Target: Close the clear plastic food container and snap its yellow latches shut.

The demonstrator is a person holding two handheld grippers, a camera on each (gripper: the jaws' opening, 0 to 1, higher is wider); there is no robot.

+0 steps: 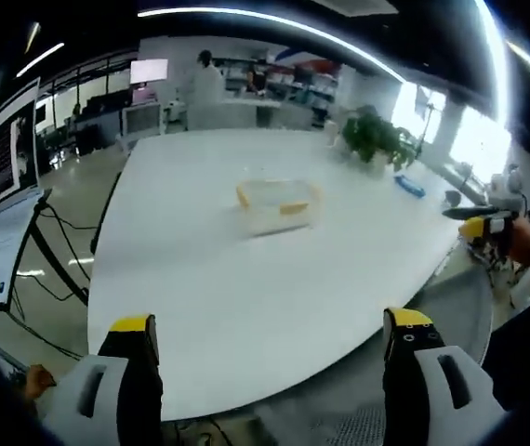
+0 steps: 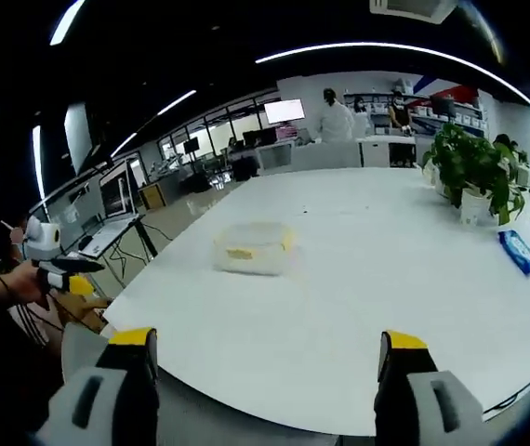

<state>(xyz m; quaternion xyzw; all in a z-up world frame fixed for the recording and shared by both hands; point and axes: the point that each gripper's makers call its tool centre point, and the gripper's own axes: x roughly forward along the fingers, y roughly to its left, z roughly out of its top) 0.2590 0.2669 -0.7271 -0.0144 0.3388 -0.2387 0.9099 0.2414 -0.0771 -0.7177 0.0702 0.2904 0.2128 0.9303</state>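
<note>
**Still well short of the container: both hand-held grippers spread and empty**

Plainly, the step in hand is the approach. The clear plastic food container [image 1: 279, 204] sits alone toward the middle of the white table [image 1: 246, 307], at about 12 o'clock from the left hand-held gripper [image 1: 270, 348] and at about 11 o'clock from the right hand-held gripper [image 2: 265, 367] in its own view, where the container [image 2: 254, 247] lies well apart from the jaws. Both grippers hang at the near edge of the table, jaws spread wide, holding nothing.

To do this well, I judge one gripper should steady the box while the other presses the lid flat, seating it fully before touching any latch; a latch forced over a crooked lid may skid the light box across the smooth top. Whether the lid is already seated is too blurred to tell.

Counted: one container; two yellow latches [image 1: 294, 207] made out in the left gripper view, any others hidden; two grippers; one potted plant [image 2: 474, 167] at 2 o'clock; one blue object [image 2: 518, 251] near it.
</note>
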